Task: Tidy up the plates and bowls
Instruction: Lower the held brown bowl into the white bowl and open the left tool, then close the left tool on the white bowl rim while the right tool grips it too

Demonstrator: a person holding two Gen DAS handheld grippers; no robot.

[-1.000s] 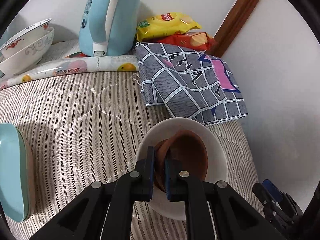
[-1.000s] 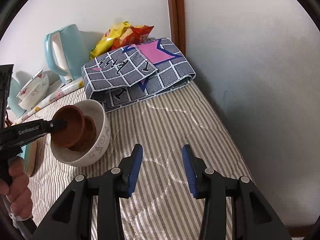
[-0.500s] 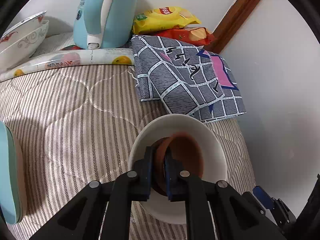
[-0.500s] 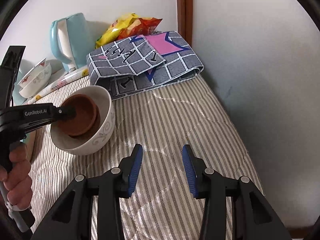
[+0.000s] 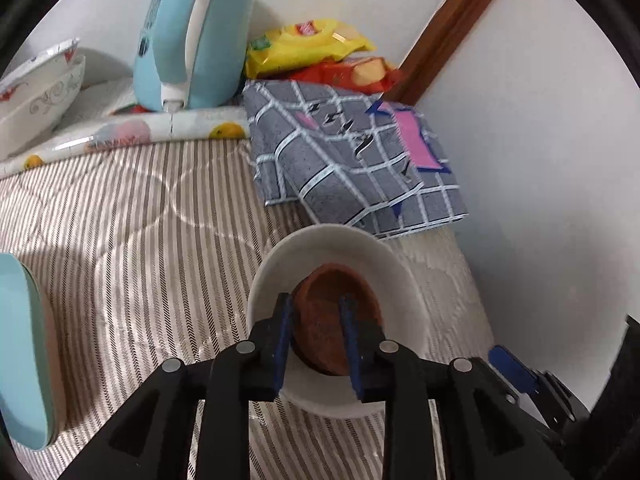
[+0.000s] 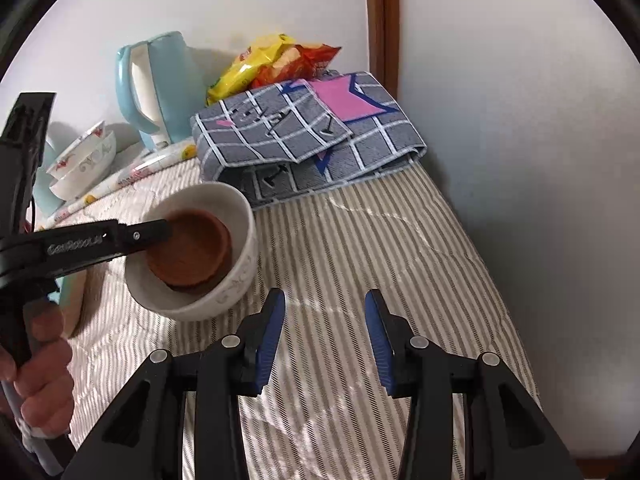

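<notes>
Brown bowl [image 5: 338, 312]: matt, rough, clay-like. White bowl [image 5: 384, 256]: smooth ceramic, slight gloss. Bedcover [image 6: 360, 240]: striped quilted cloth, faint sheen. Kettle [image 5: 192, 36]: glossy plastic. Snack bags [image 5: 312, 46]: shiny foil. Checked cloth [image 5: 352, 164]: matt.

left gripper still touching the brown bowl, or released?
Cannot tell. In the left wrist view the left gripper has opened, one finger either side of the brown bowl rim; contact unclear. Right wrist view hides it.

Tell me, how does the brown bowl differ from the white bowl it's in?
The brown bowl is smaller, plain terracotta-coloured and lies tilted; the white bowl is larger, glossy with faint grey swirls, and rests on the striped cover. The brown bowl sits between the left gripper fingers. Both are round.
</notes>
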